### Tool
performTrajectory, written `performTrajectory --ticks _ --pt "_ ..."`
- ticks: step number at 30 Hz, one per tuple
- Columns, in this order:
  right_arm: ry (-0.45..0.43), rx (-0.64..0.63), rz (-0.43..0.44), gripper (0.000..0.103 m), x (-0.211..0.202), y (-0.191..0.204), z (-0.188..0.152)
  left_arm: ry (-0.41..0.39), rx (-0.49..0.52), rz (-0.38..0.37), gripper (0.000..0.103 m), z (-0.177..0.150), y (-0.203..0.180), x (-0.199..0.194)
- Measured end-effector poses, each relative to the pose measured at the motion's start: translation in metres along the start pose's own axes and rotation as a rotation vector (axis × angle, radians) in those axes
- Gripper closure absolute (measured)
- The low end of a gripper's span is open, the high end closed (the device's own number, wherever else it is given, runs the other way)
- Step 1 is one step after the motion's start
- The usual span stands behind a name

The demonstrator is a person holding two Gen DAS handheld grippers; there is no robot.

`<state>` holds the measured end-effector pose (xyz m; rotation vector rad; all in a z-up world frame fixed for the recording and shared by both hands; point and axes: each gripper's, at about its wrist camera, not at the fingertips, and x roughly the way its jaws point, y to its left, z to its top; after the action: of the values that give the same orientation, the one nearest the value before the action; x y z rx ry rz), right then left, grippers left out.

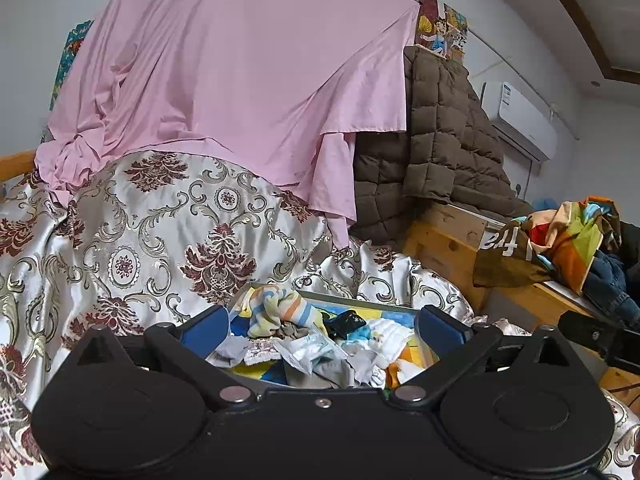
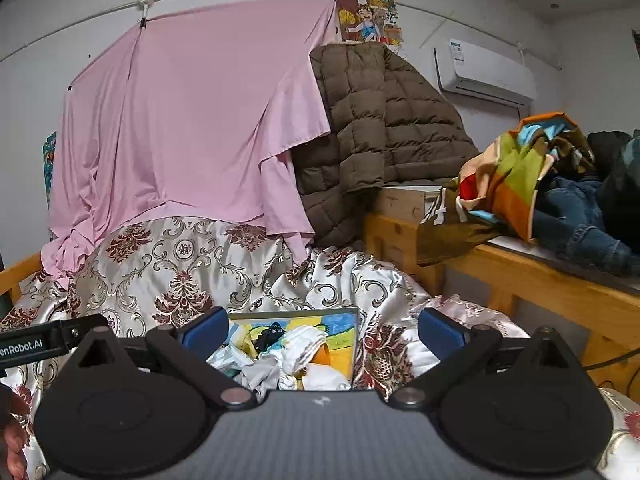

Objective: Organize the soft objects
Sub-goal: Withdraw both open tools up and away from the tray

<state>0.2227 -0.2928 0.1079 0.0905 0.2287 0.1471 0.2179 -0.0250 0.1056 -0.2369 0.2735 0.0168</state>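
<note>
A shallow tray (image 1: 362, 302) with a colourful bottom lies on the patterned bedspread and holds a heap of small soft items: a striped cloth (image 1: 280, 310), a black sock (image 1: 345, 320), white pieces (image 1: 390, 334). My left gripper (image 1: 322, 330) is open and empty, its blue pads either side of the heap, above it. In the right wrist view the tray (image 2: 294, 314) sits low at centre with the black sock (image 2: 269, 335) and white cloths (image 2: 306, 346). My right gripper (image 2: 322, 332) is open and empty above the tray's right part.
A silver and maroon bedspread (image 1: 160, 232) covers the bed. A pink sheet (image 1: 240, 80) hangs behind it, a brown quilted jacket (image 2: 384, 120) beside it. A wooden bench (image 2: 520, 276) at right carries colourful cloth (image 2: 516, 176) and jeans (image 2: 580, 224).
</note>
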Motion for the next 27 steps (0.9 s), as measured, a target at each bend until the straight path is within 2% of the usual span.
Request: performTrajectory --ticks 18,27 --pt "0.002 0.023 0.007 0.0 -0.069 0.01 -0.039 -0.022 0.012 0.016 0.001 -0.03 0.006 -0.075" --pt "0.043 0.036 0.001 0.0 -0.096 0.021 -0.072 0.026 0.008 0.053 0.001 -0.061 0.026 -0.109"
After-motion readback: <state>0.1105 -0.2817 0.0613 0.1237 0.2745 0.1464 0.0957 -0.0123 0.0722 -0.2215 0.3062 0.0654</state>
